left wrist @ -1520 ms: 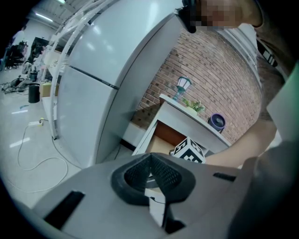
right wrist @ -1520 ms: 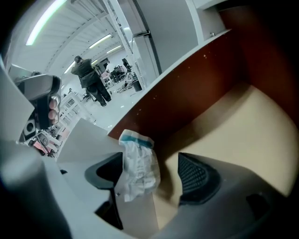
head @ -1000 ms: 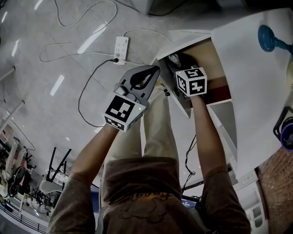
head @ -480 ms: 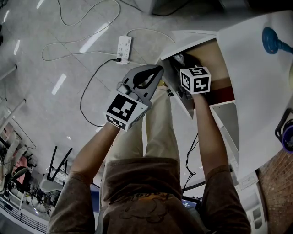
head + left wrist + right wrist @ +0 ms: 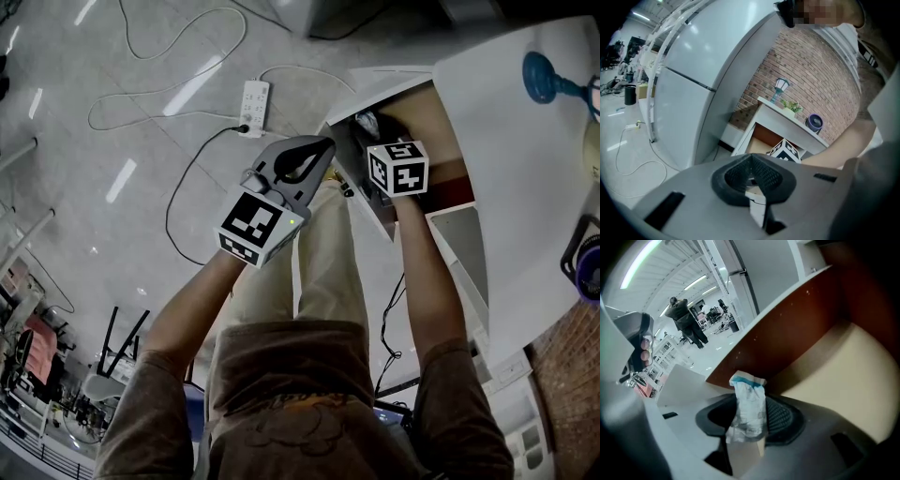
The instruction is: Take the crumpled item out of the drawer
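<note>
The crumpled item [image 5: 749, 406], a white packet with a blue edge, stands upright between the pads of my right gripper [image 5: 750, 420]. The jaws are closing and the pads press on it. That gripper reaches into the open drawer [image 5: 375, 86]. The drawer's brown wall [image 5: 797, 319] and beige floor [image 5: 843, 376] lie just beyond the packet. In the head view only the gripper's marker cube [image 5: 398, 167] shows clearly. My left gripper [image 5: 314, 148] hovers outside the drawer's front, to its left, shut with nothing in it.
The drawer belongs to a white cabinet [image 5: 506, 159] with a blue lamp [image 5: 544, 80] and a small fan [image 5: 586, 262] on top. A power strip [image 5: 249, 101] with cables lies on the floor. A person [image 5: 684, 317] stands far off.
Both grippers stay almost where they were. The right gripper's cube has edged slightly deeper toward the drawer.
</note>
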